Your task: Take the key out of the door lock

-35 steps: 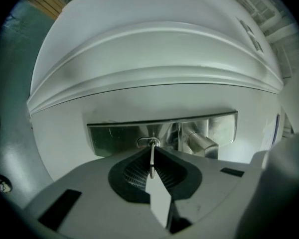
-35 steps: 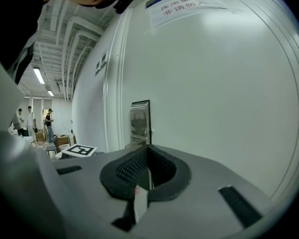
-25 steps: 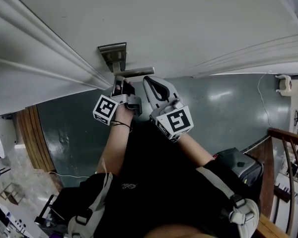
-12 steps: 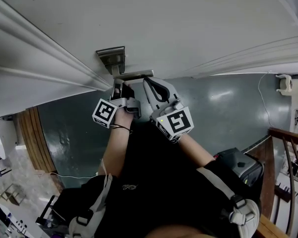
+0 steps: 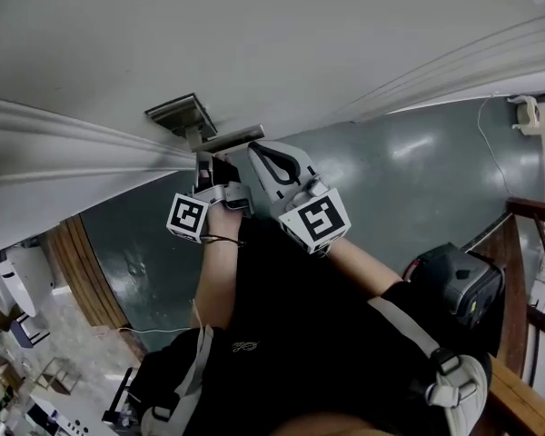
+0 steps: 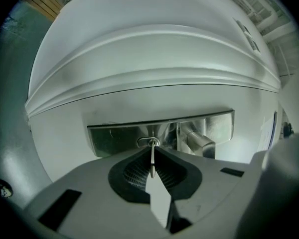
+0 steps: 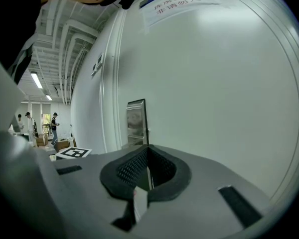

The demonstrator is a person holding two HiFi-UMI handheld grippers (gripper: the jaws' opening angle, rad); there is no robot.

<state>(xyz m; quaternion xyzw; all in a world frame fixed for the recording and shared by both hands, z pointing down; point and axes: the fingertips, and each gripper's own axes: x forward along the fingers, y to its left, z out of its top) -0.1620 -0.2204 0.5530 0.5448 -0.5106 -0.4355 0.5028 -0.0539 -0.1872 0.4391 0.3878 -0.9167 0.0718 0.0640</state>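
Note:
A thin silver key (image 6: 152, 159) sticks edge-on out of the keyhole (image 6: 148, 142) in the steel lock plate (image 6: 114, 139) of a white door (image 5: 282, 34). My left gripper (image 6: 152, 150) is shut on the key, its tips nearly at the plate. The lever handle (image 6: 199, 142) juts out just right of it. In the head view the left gripper (image 5: 203, 160) sits under the lock plate (image 5: 177, 116) and below the handle (image 5: 229, 137). My right gripper (image 5: 254, 151) hovers beside it, right of the handle. In its own view the right gripper (image 7: 148, 147) is shut with nothing held.
Green floor (image 5: 391, 180) spreads below the door. A wooden railing (image 5: 538, 243) and a black bag (image 5: 454, 289) are at the right. A printed notice (image 7: 174, 1) hangs on the door. People stand far off in a room (image 7: 40, 128) at the left.
The head view has swung, so the door and lock plate sit differently in the picture. Both grippers keep their place at the lock, the left still closed on the key.

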